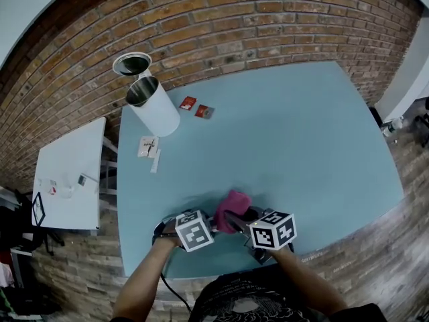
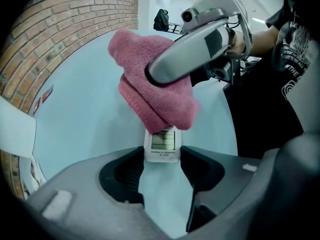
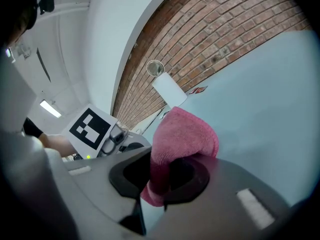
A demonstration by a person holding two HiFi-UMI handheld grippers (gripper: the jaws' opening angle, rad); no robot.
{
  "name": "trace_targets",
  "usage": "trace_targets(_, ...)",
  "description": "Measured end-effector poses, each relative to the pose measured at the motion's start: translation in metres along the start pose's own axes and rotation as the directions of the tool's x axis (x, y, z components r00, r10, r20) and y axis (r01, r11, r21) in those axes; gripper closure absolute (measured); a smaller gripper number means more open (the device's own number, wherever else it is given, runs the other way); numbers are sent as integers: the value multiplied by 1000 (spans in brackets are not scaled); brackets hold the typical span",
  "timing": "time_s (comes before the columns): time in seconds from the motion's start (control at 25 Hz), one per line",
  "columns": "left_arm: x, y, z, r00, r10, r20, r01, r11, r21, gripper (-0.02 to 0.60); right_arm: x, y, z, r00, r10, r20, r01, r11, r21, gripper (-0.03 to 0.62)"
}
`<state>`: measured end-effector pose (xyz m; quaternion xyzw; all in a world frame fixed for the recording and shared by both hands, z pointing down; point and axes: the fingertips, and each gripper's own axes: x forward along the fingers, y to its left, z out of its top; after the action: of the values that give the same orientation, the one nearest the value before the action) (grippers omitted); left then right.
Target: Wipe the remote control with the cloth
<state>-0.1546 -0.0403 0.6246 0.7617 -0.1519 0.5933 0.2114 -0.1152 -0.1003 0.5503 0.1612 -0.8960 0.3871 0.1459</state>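
Note:
A white remote control (image 2: 162,144) with a small display lies on the light-blue table (image 1: 301,133) near its front edge. My left gripper (image 2: 162,161) points steeply down, its two pads pressing the sides of the remote's near end. A folded pink cloth (image 2: 150,84) covers the remote's far part. My right gripper (image 3: 167,176) is shut on that cloth (image 3: 182,134) and reaches in from the right, just above the remote. In the head view the cloth (image 1: 232,206) shows between the two marker cubes, and the remote is hidden there.
A white cylindrical can (image 1: 153,104) lies tipped at the back left, with its lid (image 1: 132,64) beside it. Two red packets (image 1: 188,102) and some paper slips (image 1: 148,146) lie near it. A white side table (image 1: 70,173) stands left, and a brick wall runs behind.

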Motion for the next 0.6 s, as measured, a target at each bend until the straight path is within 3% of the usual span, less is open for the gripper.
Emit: trace_targets(0.6, 0, 1, -1, 999, 19, -26, -20, 999, -44, 351, -34, -38, 6, 1000, 8, -16, -8, 1000, 2, 531)
